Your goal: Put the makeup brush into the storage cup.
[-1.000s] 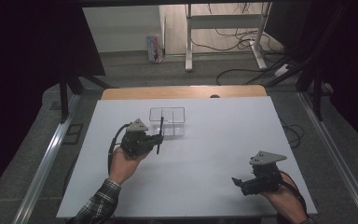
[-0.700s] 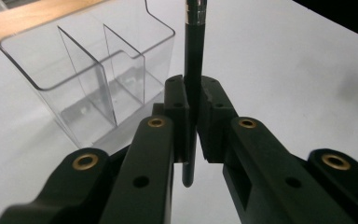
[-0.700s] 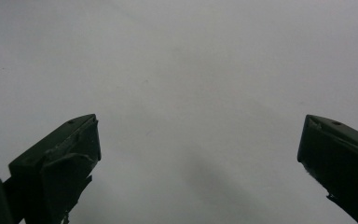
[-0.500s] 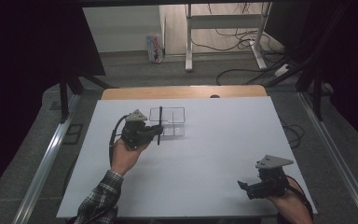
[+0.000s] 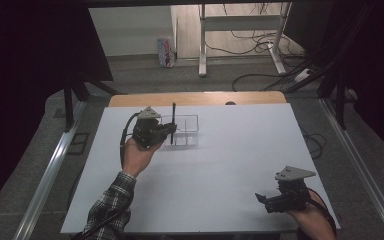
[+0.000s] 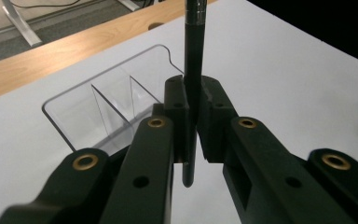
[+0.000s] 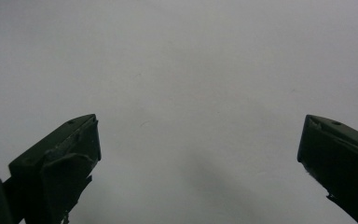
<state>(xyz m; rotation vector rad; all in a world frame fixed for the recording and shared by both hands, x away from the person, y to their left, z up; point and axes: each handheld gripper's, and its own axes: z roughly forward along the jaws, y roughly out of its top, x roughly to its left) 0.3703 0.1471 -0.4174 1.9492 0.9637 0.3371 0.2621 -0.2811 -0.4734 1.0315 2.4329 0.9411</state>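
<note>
Fingers (image 6: 168,116) of my left gripper (image 6: 193,112) are clamping a pen (image 6: 193,70) upright beside the clear tray (image 6: 102,100); my right gripper (image 7: 198,154) is gaping over bare desk (image 5: 230,165). Next I'm lowering the pen into a compartment.

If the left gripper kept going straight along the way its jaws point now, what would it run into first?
Most likely the clear divided organizer. The left gripper, shut on an upright black pen, points toward it across the white table. Depth is unclear; it may pass just beside the organizer's near corner.
</note>
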